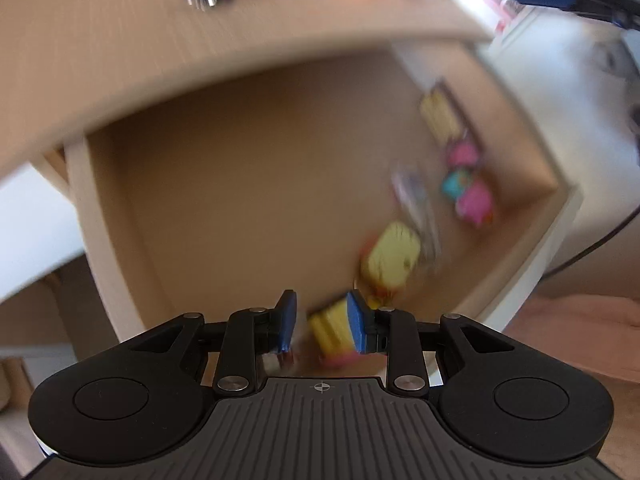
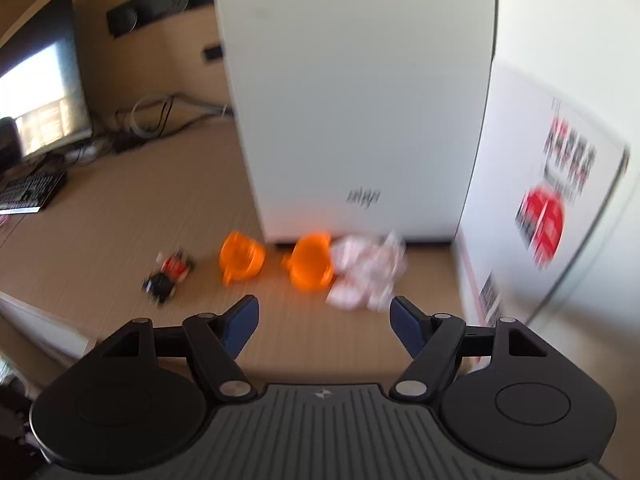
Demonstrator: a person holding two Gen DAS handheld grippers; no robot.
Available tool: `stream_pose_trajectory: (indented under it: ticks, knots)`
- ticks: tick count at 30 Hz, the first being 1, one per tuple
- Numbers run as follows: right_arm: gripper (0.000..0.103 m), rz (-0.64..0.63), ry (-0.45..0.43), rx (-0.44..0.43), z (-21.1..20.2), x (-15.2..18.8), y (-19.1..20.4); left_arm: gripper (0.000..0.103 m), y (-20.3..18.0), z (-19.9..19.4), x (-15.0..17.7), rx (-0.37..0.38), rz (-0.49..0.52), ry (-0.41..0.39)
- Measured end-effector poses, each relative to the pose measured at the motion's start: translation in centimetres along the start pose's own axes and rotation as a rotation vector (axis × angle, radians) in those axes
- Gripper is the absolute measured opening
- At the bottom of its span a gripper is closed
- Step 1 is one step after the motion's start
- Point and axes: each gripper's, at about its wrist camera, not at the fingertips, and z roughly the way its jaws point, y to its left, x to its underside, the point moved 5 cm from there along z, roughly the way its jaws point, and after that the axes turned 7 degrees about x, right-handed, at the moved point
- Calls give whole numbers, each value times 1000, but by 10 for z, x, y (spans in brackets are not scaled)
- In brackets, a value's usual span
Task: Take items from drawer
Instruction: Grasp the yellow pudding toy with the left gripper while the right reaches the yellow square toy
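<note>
The open drawer (image 1: 80,200) has a brown floor, seen blurred in the left wrist view. Along its right side lie a yellow toy (image 1: 390,256), a pink toy (image 1: 474,200), a teal one (image 1: 454,184), a silvery packet (image 1: 416,200) and a flat yellow piece (image 1: 440,116). My left gripper (image 1: 322,300) points down into the drawer, its blue pads a narrow gap apart with nothing gripped. Another yellow item (image 1: 332,328) lies on the drawer floor beneath that gap. My right gripper (image 2: 324,304) hangs open and empty over the desk top (image 2: 120,240).
On the desk lie two orange cups (image 2: 240,258) (image 2: 312,262), a small red and black toy car (image 2: 168,274) and a crumpled white-pink wrapper (image 2: 366,276). A white computer tower (image 2: 352,100) stands behind them, a white box (image 2: 540,200) at right, a keyboard (image 2: 28,194) far left.
</note>
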Motion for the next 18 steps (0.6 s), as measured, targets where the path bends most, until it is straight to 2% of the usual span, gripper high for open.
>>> stream_pose_trajectory:
  ticks: [4,7,10,11,12,18]
  knots:
    - [73,4,108,26,30,39,3,30,4,13,0,72,-169,63]
    - [73,44,168,29,33,58,-4,30,9,23,-1,77,-262,95]
    - [73,62,200,37,33,67,-11,30,6,37,0,26,-261,151]
    - [73,65,207,40,35,69,-12,34,5,41,1,-8,-247,169]
    - [73,68,213,41,31,71,-13,43,4,45,0,-22,-236,178]
    - [73,62,245,15,32,78,-9,45,-2,68,-10,-35,-248,194]
